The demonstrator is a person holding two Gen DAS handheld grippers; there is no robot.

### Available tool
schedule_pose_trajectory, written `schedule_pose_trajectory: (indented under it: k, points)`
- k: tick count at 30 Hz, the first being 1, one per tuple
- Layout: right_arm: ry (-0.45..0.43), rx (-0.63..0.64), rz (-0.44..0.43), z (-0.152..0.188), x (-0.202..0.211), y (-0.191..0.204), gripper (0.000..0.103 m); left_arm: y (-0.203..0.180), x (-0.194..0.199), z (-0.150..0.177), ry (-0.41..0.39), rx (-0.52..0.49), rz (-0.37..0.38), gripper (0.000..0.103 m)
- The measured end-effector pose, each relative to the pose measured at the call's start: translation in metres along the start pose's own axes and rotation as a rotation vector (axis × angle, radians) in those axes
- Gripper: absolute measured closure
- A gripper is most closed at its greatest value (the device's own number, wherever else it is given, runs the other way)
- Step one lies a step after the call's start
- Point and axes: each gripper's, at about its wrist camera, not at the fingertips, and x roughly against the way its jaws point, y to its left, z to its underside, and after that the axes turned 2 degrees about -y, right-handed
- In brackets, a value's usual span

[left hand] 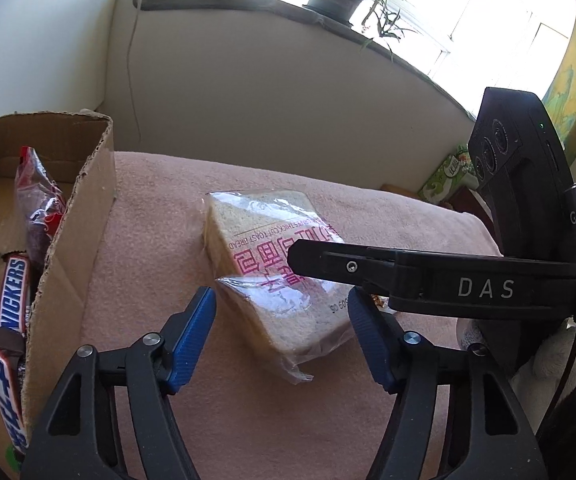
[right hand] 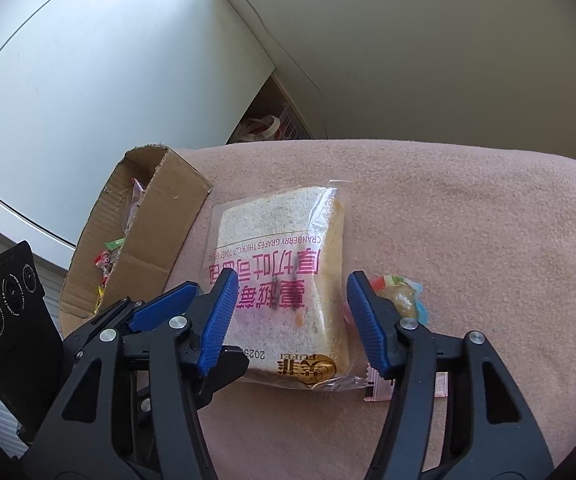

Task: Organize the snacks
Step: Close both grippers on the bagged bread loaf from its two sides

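Reaching for the bagged toast bread (right hand: 283, 280) on the pink-covered tabletop (right hand: 468, 220), right gripper (right hand: 288, 320) and left gripper (left hand: 281, 336) both gape wide around it; next, close and carry toward the cardboard box (right hand: 155, 240) at 10 o'clock.

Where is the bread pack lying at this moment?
The bread pack lies flat on the pink cloth, just right of the cardboard box, between the open fingers of the right gripper.
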Motion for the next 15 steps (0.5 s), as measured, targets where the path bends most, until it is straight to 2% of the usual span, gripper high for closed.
schedule_pose_trajectory:
  k: [7,15]
  points:
    - [0.006,0.013,0.004,0.003,0.0,0.006,0.05,-0.007,-0.002,0.001,0.005,-0.025,0.011,0.039]
    - [0.001,0.036,0.029,0.006,0.002,0.013,0.051,-0.011,0.001,0.0,-0.007,-0.048,-0.001,0.04]
